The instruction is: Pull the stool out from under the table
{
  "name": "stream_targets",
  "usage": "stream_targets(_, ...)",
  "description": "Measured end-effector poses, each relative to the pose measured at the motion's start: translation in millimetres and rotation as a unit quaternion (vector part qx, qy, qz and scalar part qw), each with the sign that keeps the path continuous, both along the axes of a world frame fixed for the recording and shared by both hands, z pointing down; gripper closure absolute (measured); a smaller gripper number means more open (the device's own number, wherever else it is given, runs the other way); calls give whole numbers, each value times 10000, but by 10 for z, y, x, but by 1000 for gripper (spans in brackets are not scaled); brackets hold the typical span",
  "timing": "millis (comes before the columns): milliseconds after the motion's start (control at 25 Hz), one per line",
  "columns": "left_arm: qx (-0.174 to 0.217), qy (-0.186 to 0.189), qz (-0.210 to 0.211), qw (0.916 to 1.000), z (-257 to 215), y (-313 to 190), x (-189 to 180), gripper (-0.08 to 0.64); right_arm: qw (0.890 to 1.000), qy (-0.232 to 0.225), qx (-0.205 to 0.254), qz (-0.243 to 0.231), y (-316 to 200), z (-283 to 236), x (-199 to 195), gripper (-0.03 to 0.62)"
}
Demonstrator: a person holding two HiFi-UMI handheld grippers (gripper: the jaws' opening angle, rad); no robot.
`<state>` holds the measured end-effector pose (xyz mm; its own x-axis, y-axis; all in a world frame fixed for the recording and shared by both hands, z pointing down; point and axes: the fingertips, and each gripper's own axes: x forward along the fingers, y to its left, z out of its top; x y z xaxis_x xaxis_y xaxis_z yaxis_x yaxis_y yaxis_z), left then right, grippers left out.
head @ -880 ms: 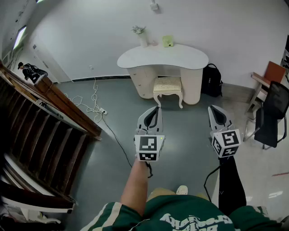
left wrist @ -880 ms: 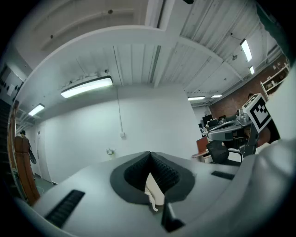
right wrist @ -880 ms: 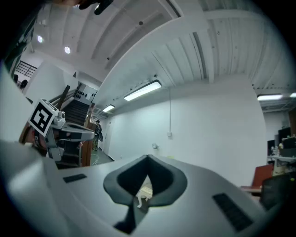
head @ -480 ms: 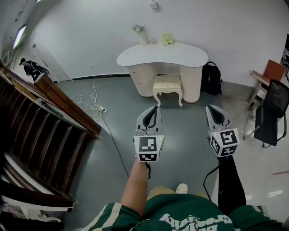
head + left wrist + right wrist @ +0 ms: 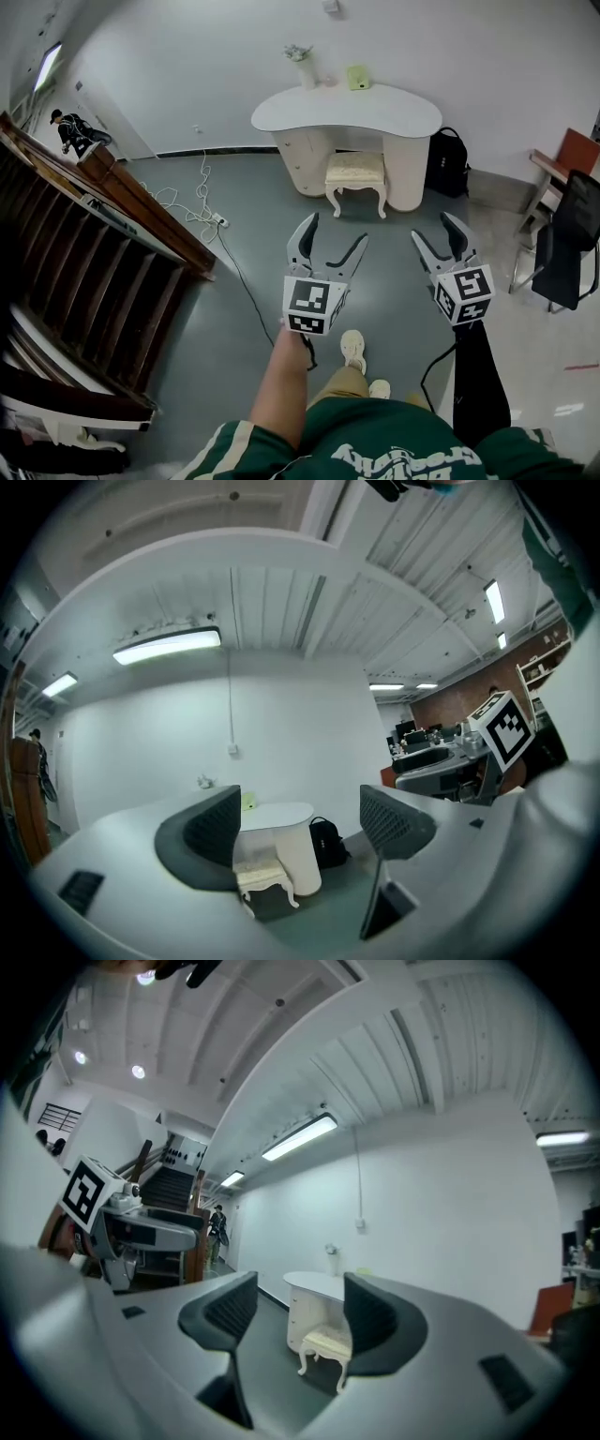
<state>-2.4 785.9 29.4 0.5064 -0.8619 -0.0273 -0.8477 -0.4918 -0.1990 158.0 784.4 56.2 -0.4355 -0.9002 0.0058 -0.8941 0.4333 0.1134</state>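
Note:
A cream stool (image 5: 356, 173) with carved white legs stands half under the white kidney-shaped table (image 5: 375, 105) against the far wall. Both grippers hang in the air well short of it, over the grey floor. My left gripper (image 5: 333, 239) is open wide with nothing between its jaws. My right gripper (image 5: 438, 232) is also open and empty. In the left gripper view the stool (image 5: 265, 881) shows small and distant between the jaws of the left gripper (image 5: 305, 829). From the right gripper (image 5: 302, 1312), the stool (image 5: 328, 1344) is likewise seen far ahead.
A black backpack (image 5: 448, 161) leans by the table's right end. A vase (image 5: 305, 66) and a green item (image 5: 358, 77) sit on top. A wooden stair railing (image 5: 122, 216) runs along the left, with cables (image 5: 202, 211) on the floor. A black chair (image 5: 567, 244) stands right.
Both grippers' jaws have spread apart from a nearly closed stance. A shoe has stepped forward into view below the left gripper, and the table and stool sit slightly lower in view.

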Motion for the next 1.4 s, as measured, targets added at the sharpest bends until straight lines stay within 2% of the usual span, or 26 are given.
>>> stream_targets(160, -14, 46, 67, 10000, 19, -109, -85, 161, 9986, 296, -75, -427, -119, 59, -297, 87)
stream_targets(240, 21, 86, 36, 10000, 14, -220, -152, 152, 9980, 368, -138, -498, -223, 98, -348, 3)
stream_targets(560, -43, 314, -146, 9994, 152, -867, -384, 127, 9983, 357, -317, -346, -836, 261, -342, -6)
stream_targets(800, -137, 408, -113, 9990, 219, -1658, -562, 112, 9980, 347, -385, -361, -1642, 307, -524, -6)
stream_targets(1080, -298, 515, 99, 9982, 241, -2614, -662, 113, 9982, 265, -449, -279, -2608, 269, -666, -6)
stream_targets(1400, -358, 480, 374, 9975, 241, -3435, -719, 114, 9984, 233, -478, -193, -3404, 269, -845, -6)
